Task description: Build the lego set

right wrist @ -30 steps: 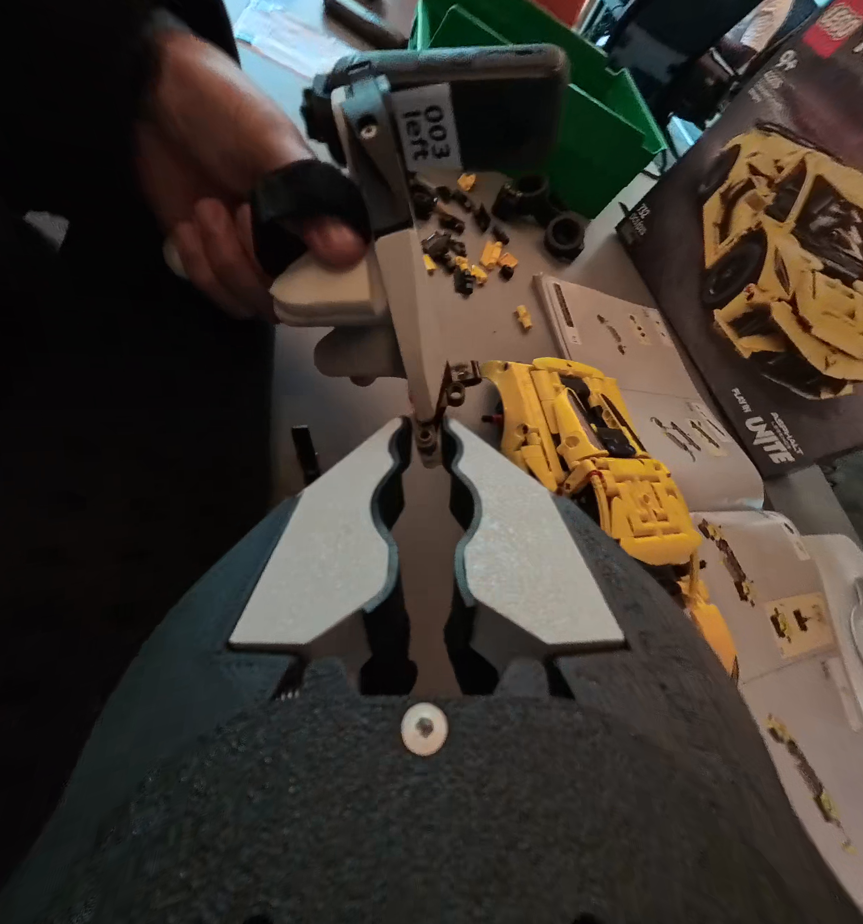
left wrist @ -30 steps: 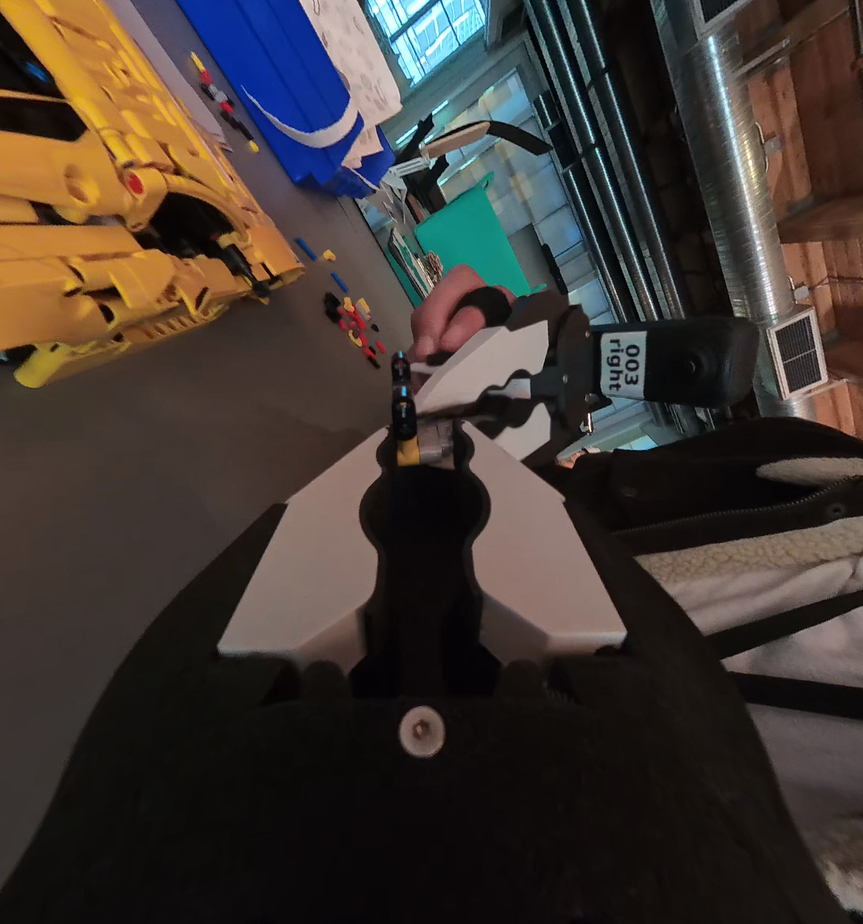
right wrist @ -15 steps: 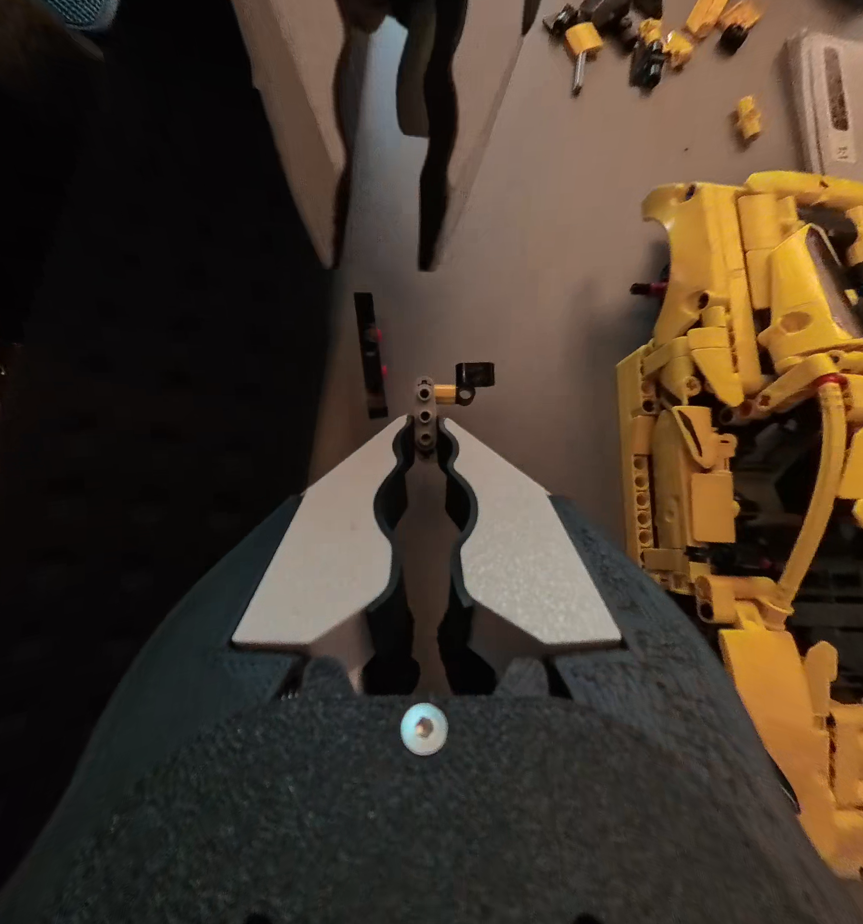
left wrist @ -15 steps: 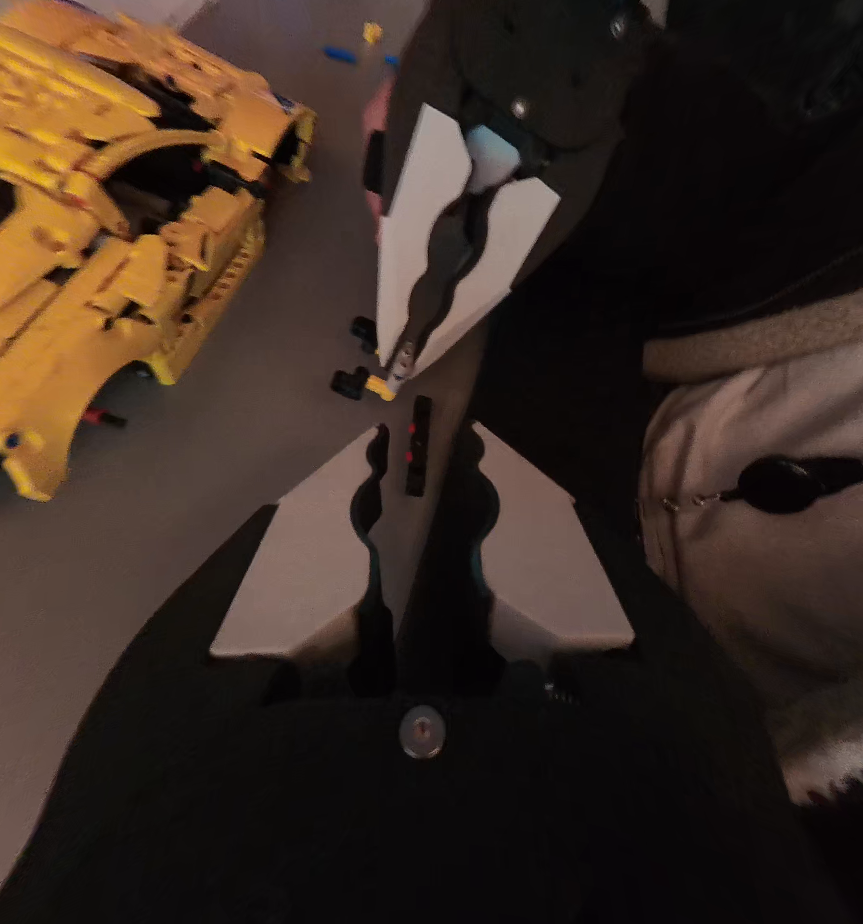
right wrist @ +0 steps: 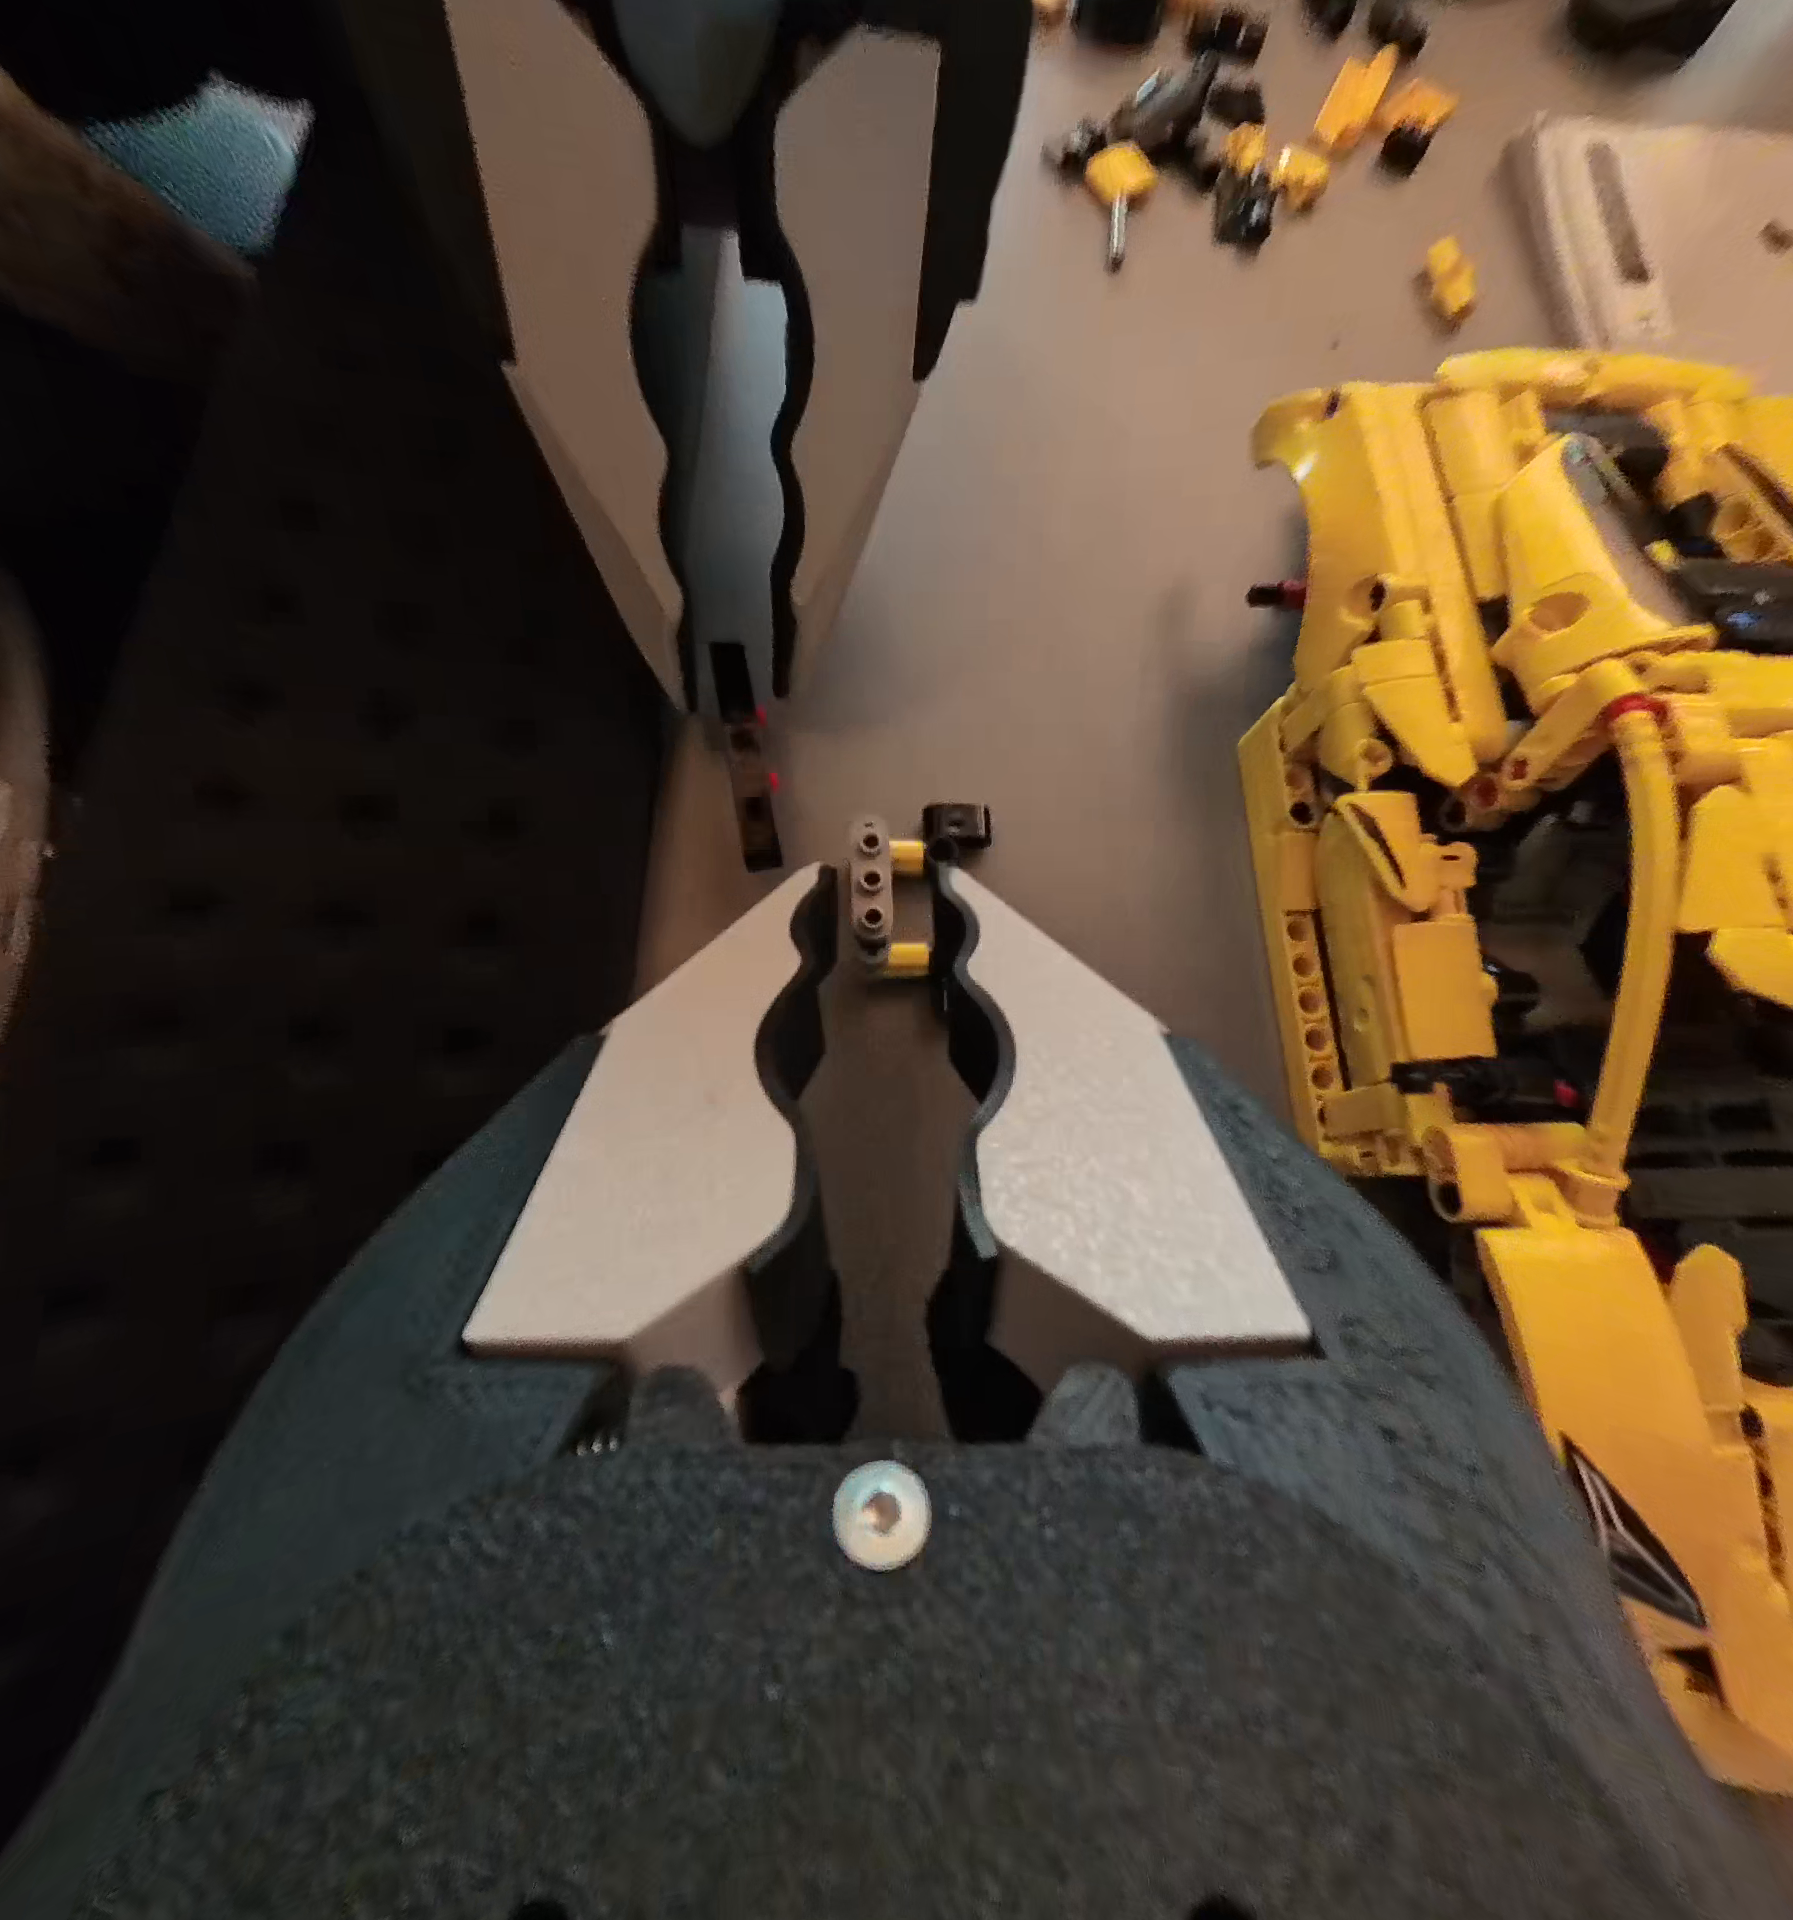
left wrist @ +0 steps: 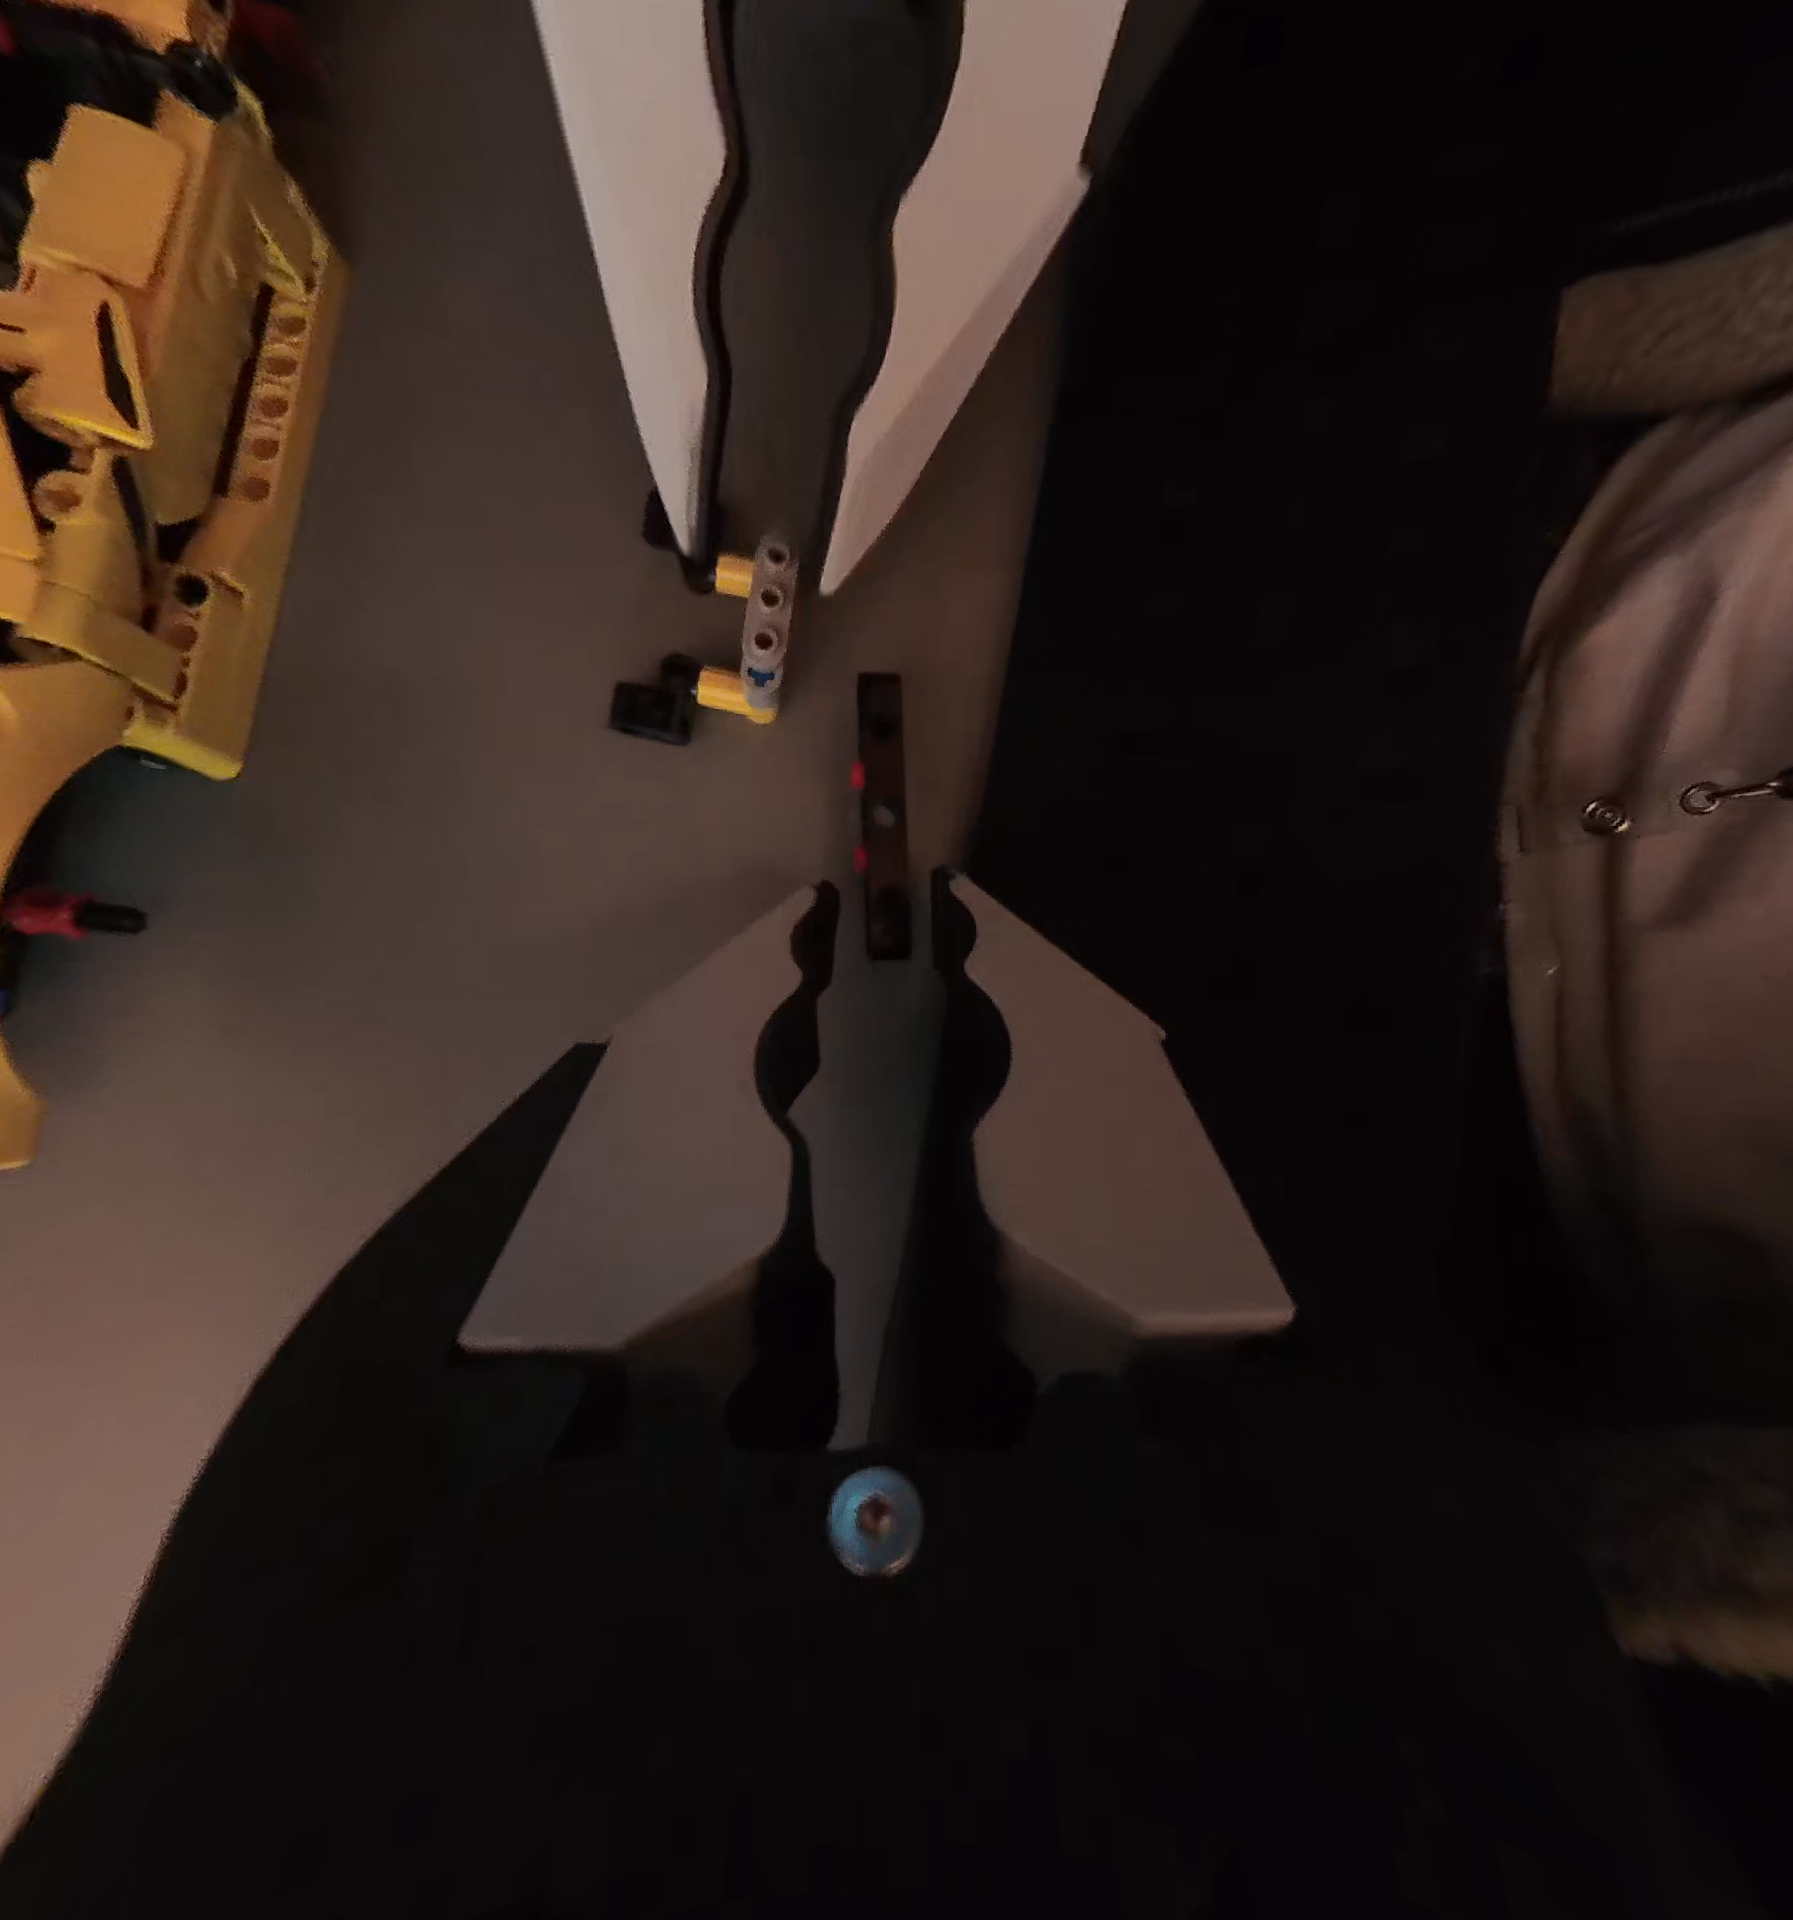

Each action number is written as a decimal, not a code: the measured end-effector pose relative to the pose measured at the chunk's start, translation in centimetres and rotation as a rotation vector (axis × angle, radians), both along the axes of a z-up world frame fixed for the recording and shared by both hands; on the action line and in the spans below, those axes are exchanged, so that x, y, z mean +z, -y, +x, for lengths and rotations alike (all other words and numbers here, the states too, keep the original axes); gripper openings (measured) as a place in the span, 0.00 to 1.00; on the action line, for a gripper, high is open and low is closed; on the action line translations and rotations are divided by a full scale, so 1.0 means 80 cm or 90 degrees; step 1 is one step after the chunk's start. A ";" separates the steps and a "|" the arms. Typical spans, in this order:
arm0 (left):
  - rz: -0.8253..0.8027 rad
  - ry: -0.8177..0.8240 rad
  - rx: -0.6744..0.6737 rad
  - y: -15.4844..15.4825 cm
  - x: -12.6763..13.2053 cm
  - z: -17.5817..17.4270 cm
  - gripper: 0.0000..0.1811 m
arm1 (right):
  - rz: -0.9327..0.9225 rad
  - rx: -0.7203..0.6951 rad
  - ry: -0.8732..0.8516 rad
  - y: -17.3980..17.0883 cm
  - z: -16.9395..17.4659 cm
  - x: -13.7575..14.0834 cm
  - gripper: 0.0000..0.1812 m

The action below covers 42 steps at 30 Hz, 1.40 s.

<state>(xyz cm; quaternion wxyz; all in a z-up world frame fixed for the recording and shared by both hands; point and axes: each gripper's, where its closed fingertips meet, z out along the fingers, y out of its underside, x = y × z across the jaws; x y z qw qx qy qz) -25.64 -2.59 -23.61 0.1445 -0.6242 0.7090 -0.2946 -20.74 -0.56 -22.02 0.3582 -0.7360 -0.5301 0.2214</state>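
Both tips point down at the grey counter [right wrist: 1079,540], facing each other. Left hand-held gripper [left wrist: 879,883] spread around a black lego beam [left wrist: 881,821]; right hand-held gripper [right wrist: 884,873] spread around a grey beam with yellow pins [right wrist: 876,899]. Yellow lego car [right wrist: 1557,935] beside the right one.

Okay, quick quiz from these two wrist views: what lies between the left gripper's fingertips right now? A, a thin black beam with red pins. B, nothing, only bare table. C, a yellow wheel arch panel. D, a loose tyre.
A: the left wrist view shows the near end of the thin black beam, red pins along its side, lying on the table between the open tips of the left gripper.
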 end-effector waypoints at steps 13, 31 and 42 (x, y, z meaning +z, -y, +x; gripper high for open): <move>0.086 0.039 -0.020 -0.031 0.033 0.023 0.04 | 0.047 -0.009 -0.013 -0.001 -0.004 0.025 0.03; -0.027 0.114 -0.052 -0.046 0.020 0.053 0.04 | -0.133 -0.066 -0.034 -0.013 0.029 -0.012 0.04; 0.014 0.111 -0.083 -0.043 0.008 0.052 0.04 | -0.089 -0.058 -0.042 -0.012 0.026 -0.006 0.07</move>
